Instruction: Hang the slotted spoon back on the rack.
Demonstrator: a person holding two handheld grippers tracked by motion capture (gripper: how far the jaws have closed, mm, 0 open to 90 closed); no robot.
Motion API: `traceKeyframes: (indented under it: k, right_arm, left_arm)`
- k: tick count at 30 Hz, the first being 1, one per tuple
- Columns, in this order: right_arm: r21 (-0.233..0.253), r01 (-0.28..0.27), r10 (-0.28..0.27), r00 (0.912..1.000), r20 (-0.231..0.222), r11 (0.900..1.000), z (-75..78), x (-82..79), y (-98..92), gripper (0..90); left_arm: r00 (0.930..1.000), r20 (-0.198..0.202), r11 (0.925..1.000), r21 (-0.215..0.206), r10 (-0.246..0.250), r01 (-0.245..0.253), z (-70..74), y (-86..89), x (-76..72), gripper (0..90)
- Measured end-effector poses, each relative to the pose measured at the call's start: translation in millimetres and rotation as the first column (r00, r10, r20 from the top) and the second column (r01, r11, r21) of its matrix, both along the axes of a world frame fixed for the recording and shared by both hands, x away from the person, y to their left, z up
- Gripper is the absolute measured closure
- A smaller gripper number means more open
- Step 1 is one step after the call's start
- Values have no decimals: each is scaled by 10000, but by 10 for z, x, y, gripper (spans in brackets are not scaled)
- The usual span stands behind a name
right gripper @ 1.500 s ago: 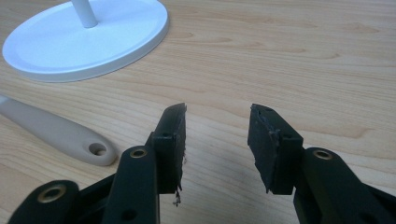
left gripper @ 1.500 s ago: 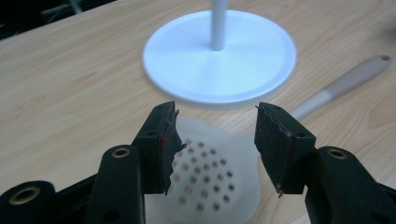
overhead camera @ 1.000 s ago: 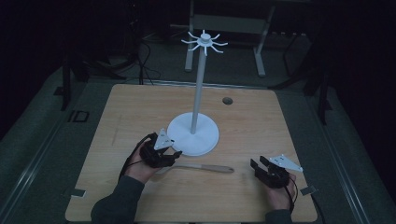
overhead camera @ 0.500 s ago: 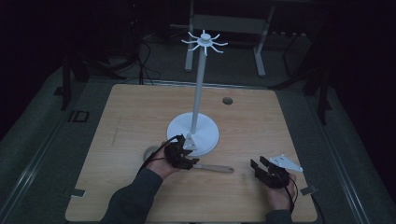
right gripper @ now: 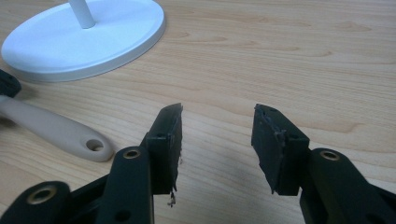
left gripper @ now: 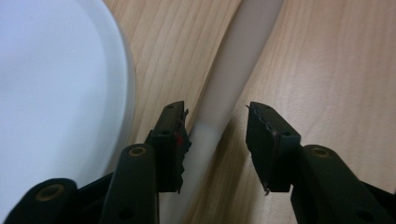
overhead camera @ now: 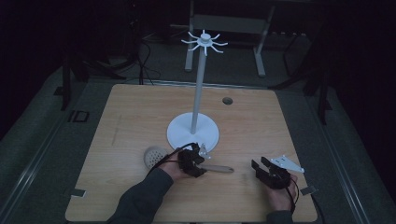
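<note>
The skimmer (overhead camera: 156,157) lies flat on the table (overhead camera: 116,116), its perforated head at left and its handle (left gripper: 233,84) running right beside the stand base (overhead camera: 193,132). The left gripper (left gripper: 215,140), jaws spread, straddles that handle: centre it, then close squarely. The right gripper (right gripper: 217,140) rests apart, also spread. No legible writing or branding is visible.
</note>
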State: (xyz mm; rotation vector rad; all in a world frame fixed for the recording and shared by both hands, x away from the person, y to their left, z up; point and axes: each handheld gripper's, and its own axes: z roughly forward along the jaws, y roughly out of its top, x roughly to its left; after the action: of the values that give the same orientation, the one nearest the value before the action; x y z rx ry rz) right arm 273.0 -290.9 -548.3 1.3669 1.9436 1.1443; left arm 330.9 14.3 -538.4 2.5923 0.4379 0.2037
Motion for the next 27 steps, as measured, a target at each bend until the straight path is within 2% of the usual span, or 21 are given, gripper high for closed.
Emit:
traceKeyframes:
  k: [9,13,18,23,26,27]
  right_arm:
    - [-17,55,-55,10000,-72,10000,-8,1,-2,523]
    - [-31,87,-88,9999,-96,10000,-12,1,-1,522]
    - [-57,140,-141,9998,-135,9999,-18,-3,-9,524]
    - [-41,194,-194,9997,-141,9998,-21,-3,-17,526]
    - [-56,184,-185,9997,-141,9998,-23,-3,-10,527]
    - [-67,177,-178,9997,-153,9998,-23,-4,-8,527]
  left_arm:
    - [9998,-197,10000,52,52,-51,-43,-24,37,621]
    - [10000,79,9996,270,51,-53,-26,-21,18,641]
    - [9979,227,9974,360,609,-617,26,102,42,697]
    - [9878,275,9881,94,1532,-1535,99,379,57,750]
    - [9782,195,9783,-158,2067,-2064,124,564,61,755]
    - [9722,207,9723,-162,2333,-2330,133,645,60,756]
